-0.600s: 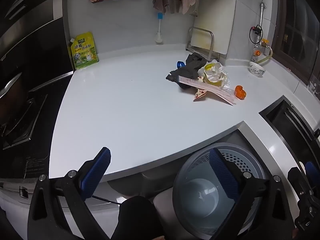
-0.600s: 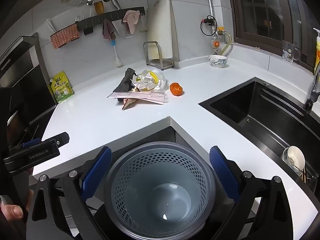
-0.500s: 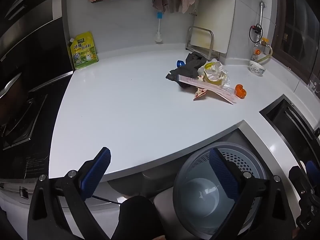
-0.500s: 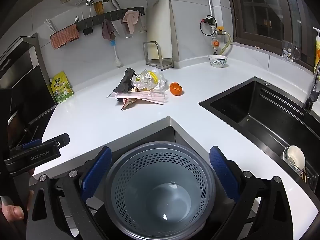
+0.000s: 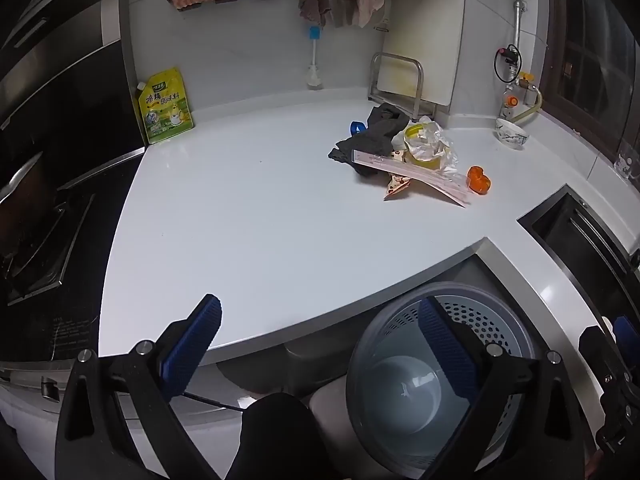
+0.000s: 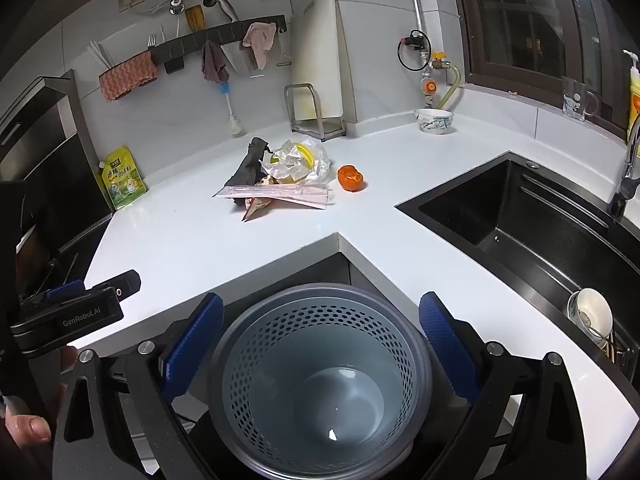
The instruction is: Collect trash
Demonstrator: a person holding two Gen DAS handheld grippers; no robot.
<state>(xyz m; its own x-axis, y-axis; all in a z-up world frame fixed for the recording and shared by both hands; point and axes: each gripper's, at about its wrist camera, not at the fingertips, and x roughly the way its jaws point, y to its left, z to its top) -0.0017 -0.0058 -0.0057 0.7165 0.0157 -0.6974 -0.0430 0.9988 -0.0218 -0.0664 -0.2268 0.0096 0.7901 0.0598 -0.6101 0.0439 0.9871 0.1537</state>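
With our 2 claws, left claw (image 5: pixel 320 344) and right claw (image 6: pixel 320 340), released and empty above the bin (image 6: pixel 320 380), we risk scattering the trash pile (image 6: pixel 280 180) far across the tabletop (image 6: pixel 192 232), since its loose wrappers could slip.

I see a white countertop (image 6: pixel 192 240), a grey perforated bin (image 6: pixel 320 376) with a dot-hole pattern, blue ribbed pads on my black right gripper (image 6: pixel 320 344), an orange peel (image 6: pixel 350 178), a yellow-green pouch (image 6: pixel 122 178), a black sink (image 6: pixel 520 216), and an orange zigzag-patterned cloth (image 6: pixel 128 76).
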